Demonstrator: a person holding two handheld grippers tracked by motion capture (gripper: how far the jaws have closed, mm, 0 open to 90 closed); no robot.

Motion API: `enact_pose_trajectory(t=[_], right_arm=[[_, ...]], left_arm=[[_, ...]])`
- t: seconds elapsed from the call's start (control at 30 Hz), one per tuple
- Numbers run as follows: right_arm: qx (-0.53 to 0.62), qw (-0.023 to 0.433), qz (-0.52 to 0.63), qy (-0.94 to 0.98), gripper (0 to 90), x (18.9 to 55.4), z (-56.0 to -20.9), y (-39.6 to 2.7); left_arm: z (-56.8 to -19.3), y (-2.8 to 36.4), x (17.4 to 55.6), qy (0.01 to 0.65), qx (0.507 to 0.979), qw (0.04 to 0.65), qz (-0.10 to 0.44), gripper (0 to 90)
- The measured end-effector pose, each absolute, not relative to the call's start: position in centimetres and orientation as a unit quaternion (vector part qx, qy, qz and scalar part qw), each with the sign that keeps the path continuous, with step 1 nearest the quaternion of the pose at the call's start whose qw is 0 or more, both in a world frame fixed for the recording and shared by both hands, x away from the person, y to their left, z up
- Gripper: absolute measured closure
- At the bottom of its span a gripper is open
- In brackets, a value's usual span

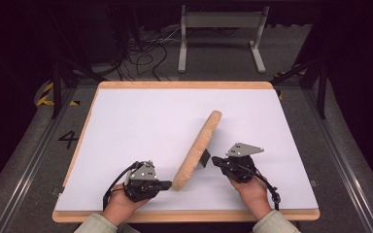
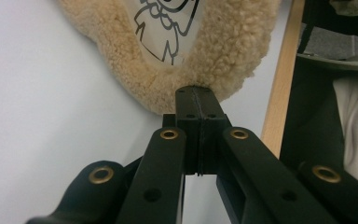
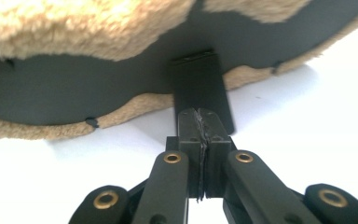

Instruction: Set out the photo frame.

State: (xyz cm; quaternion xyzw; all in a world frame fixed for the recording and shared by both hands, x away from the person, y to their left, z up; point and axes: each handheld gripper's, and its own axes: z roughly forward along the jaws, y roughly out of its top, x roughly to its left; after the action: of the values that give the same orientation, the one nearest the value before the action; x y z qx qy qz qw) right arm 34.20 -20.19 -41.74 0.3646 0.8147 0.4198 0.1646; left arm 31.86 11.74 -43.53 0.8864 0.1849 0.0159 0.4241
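Black fingers pinch fleecy tan picture frame.

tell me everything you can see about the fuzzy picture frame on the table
The fuzzy picture frame has a tan, fleece-like border around a white cartoon line drawing. Its back is a flat black panel with a black stand flap folded out. It stands tilted on its edge, running diagonally across the white table. The shut left gripper touches its fluffy near end; the shut right gripper sits at the tip of the stand flap, though a grip isn't clear.
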Motion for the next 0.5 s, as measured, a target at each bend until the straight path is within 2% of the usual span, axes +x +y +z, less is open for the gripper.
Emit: enact_pose_trajectory(t=[0.5], right_arm=[[0.406, 0.183, 0.437, 0.781, 89.1, 33.5, -40.1, -25.0]], left_arm=[[-43.7, 8.2, 31.4, 0.140, 0.893, 0.428, -0.016, 89.9]])
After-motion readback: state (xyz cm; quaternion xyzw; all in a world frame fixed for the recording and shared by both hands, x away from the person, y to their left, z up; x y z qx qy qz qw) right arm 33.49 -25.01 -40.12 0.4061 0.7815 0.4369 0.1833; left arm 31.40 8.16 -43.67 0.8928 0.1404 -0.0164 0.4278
